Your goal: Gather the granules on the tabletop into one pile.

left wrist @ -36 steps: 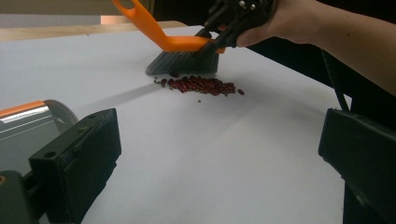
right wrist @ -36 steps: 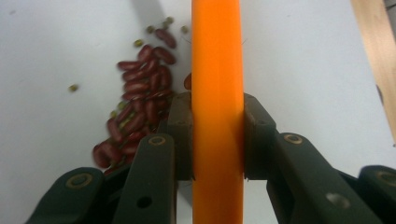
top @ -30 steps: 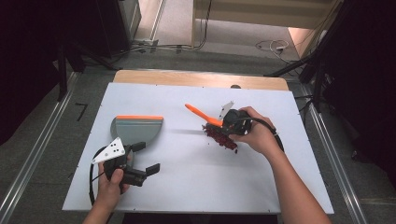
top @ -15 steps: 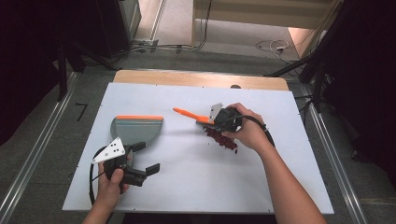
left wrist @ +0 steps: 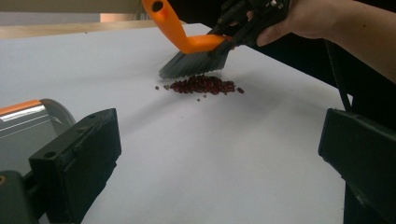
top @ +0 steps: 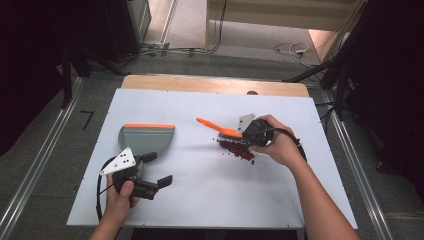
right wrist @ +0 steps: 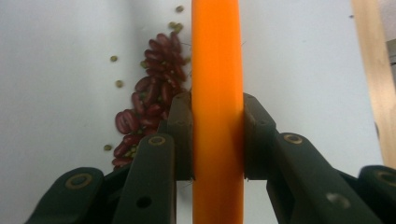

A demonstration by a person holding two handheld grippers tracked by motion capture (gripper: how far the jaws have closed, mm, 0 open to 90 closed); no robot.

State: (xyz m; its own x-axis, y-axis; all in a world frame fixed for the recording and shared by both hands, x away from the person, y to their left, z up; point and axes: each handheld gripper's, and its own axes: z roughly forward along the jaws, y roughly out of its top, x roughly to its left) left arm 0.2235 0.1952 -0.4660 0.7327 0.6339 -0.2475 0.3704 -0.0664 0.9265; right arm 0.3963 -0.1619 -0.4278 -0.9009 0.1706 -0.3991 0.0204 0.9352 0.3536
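R tool [right wrist: 217,135] clamps orange plastic hand brush [top: 218,129], bristles behind pile of dark red beans [top: 237,149] to sweep toward grey dustpan w/ orange edge [top: 146,138]; L tool [left wrist: 219,158] gapes, idle.

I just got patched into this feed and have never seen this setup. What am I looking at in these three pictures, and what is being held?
There is no robot arm here: a person sits at a white table and holds a hand-operated two-jaw gripper in each hand. One picture comes from a fixed camera above, looking down on the table. The other two come from cameras that ride on each gripper and look along its black jaws.

The right gripper is shut on the orange handle of a small brush, whose grey bristles sit just behind a pile of red beans. A few small greenish grains lie around the pile. The left gripper is open and holds nothing; it rests near the front of the table, just in front of a grey dustpan with an orange edge, well apart from the beans.
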